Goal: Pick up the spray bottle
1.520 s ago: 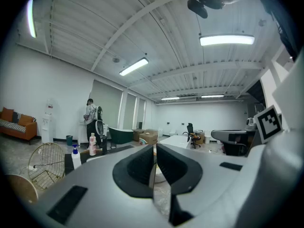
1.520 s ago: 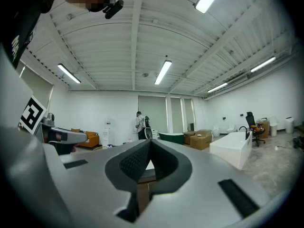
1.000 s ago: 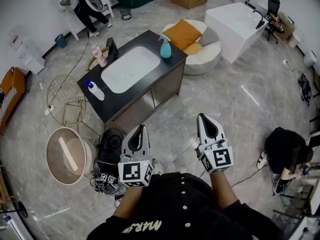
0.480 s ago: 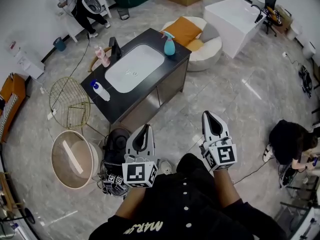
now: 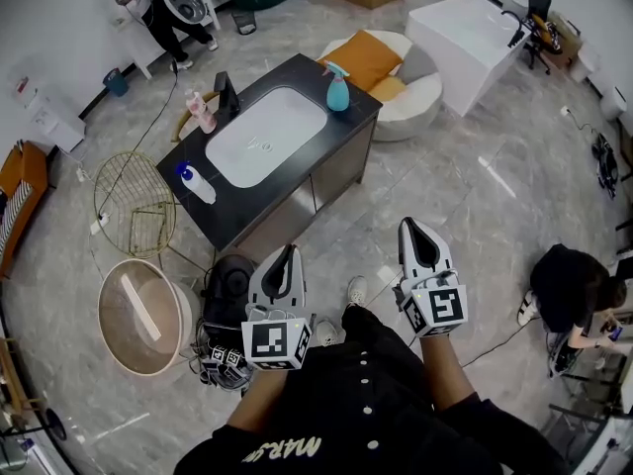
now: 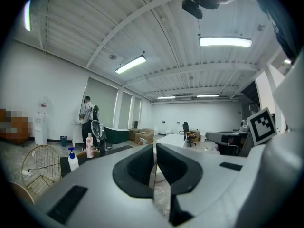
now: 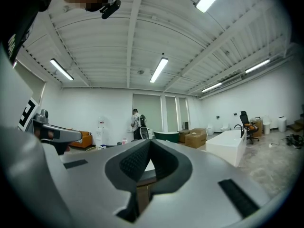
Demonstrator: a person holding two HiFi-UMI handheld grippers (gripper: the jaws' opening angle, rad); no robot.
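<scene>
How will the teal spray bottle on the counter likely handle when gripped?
The spray bottle stands upright, tall and narrow, so it may tip if nudged high. It looks like smooth plastic, probably light and slippery. It sits near the edge of the counter, so a push could send it off.

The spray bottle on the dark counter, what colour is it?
The spray bottle is teal blue; the head view shows it best.
</scene>
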